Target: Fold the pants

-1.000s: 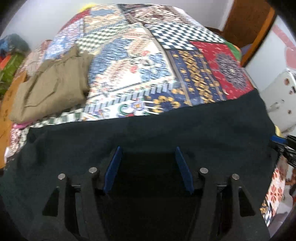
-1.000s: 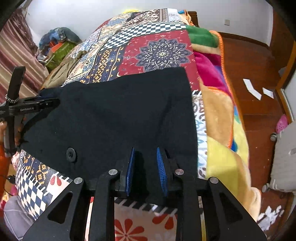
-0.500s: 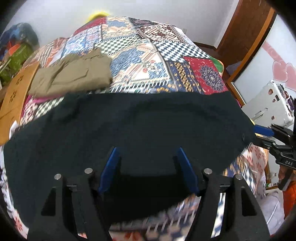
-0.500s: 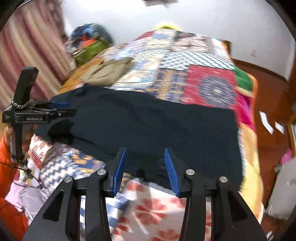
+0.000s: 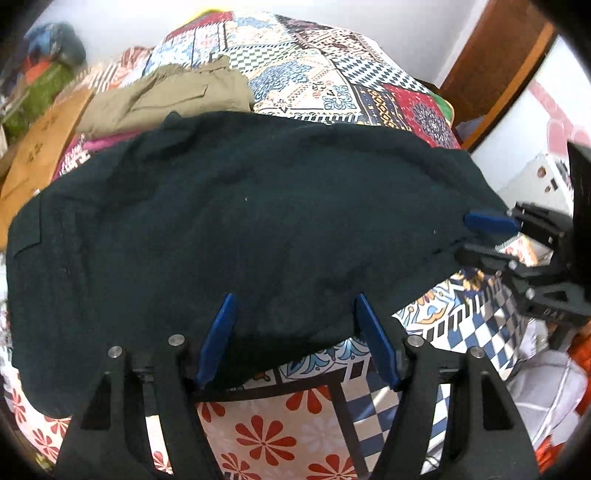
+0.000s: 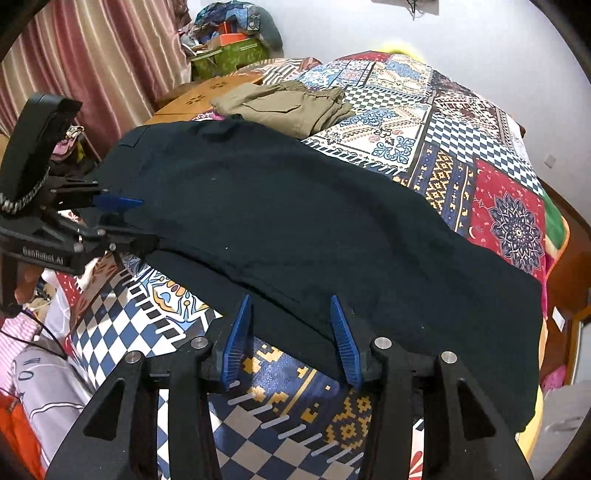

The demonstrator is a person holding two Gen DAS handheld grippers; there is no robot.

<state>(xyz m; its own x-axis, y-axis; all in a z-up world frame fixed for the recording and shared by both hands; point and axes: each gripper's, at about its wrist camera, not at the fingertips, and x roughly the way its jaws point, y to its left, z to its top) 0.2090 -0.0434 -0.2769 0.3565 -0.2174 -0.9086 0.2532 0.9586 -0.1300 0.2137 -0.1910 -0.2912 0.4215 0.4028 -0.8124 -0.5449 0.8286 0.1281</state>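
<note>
Dark navy pants point(image 5: 240, 221) lie spread flat across the patchwork bed cover point(image 5: 317, 77); they also show in the right wrist view point(image 6: 314, 229). My left gripper point(image 5: 295, 332) is open, its blue pads at the pants' near edge, holding nothing. My right gripper point(image 6: 291, 332) is open at the near edge of the other end, also empty. Each gripper shows in the other's view: the right one point(image 5: 484, 236) at the pants' right end, the left one point(image 6: 118, 218) at the left end.
Folded khaki pants point(image 5: 166, 96) lie on the bed beyond the dark pair, also seen in the right wrist view point(image 6: 284, 101). A wooden board point(image 5: 40, 144) lies at the left. A curtain point(image 6: 85, 59) and a pile of bags point(image 6: 232, 33) stand behind.
Both grippers opened and let go of the dark pants, then drew back toward the bed's near edge. The pants now lie flat on the cover.
</note>
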